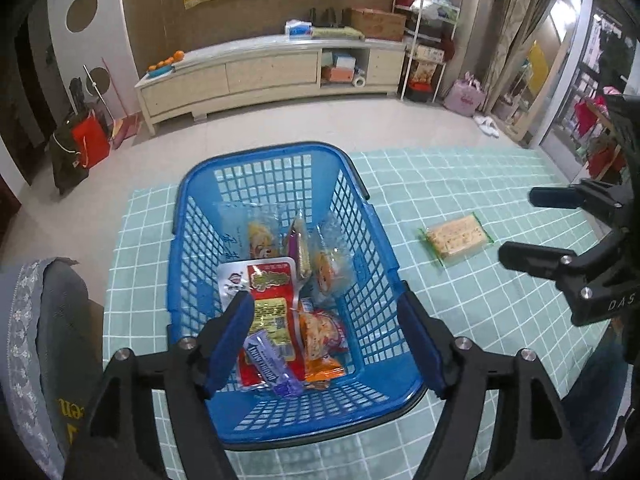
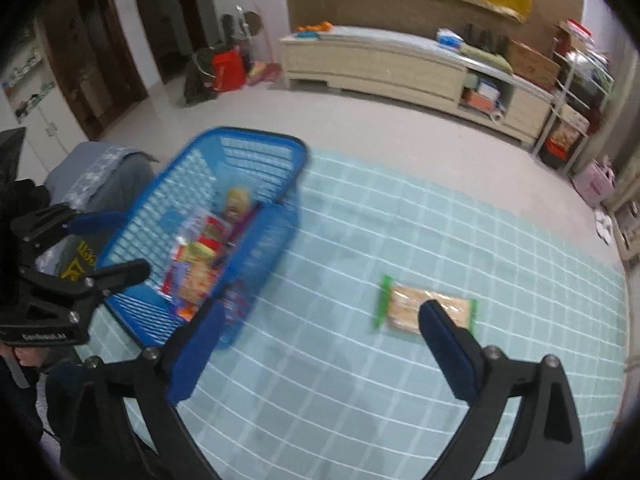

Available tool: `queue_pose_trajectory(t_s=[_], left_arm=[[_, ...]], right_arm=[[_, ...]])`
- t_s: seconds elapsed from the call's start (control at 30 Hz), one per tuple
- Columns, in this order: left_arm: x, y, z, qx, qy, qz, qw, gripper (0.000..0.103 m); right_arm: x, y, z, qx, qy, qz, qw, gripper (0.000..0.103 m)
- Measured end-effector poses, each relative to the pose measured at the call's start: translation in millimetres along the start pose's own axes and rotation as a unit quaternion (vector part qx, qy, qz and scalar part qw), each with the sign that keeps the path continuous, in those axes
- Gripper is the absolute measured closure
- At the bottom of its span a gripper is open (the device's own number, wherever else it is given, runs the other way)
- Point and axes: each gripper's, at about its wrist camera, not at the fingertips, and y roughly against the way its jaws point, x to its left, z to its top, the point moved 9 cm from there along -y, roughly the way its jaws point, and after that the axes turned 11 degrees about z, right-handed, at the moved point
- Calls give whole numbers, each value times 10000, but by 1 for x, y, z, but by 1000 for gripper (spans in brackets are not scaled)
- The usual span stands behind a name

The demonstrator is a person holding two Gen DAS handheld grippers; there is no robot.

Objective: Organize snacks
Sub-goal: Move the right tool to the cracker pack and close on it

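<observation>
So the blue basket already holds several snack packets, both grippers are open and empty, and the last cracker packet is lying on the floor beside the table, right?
Not quite. The cracker packet lies on the checked tablecloth, to the right of the blue basket, not on the floor; the left wrist view shows this plainly. The rest holds: snack packets are in the basket, and the left gripper and right gripper are open and empty.

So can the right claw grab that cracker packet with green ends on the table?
Probably yes: the right claw is open, and the green-ended cracker packet lies alone on the checked cloth.
</observation>
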Motion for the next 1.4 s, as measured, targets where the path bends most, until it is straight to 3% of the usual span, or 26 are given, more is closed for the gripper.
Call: queue_pose_trajectory(t_s=[0.13, 0.23, 0.5, 0.63, 0.83, 1.07, 1.23, 1.4], left_arm=[[-4, -10, 6, 180, 214, 248, 9993, 31], [-14, -5, 13, 168, 260, 157, 9994, 31], [-72, -1, 23, 34, -227, 23, 9997, 31], [-105, -10, 25, 18, -631, 52, 9980, 31], [-138, -26, 25, 102, -848, -32, 9963, 31], [-170, -64, 16, 345, -890, 109, 9954, 31], [-180, -90, 11, 406, -864, 288, 9950, 31], [-184, -112, 6, 533, -966, 361, 9932, 31]], right_arm=[[-37, -7, -13, 299, -315, -127, 9990, 2], [-55, -13, -21, 483, -235, -164, 9984, 2], [-87, -18, -40, 697, 358, -62, 9969, 2], [-105, -17, -46, 603, 485, 44, 9970, 2], [-120, -24, -54, 563, 952, 190, 9937, 2], [-125, -60, -59, 734, 1779, 588, 9795, 2], [-132, -85, -52, 717, 1976, 835, 9741, 2], [-130, -109, -48, 979, 2466, 1120, 9576, 3]])
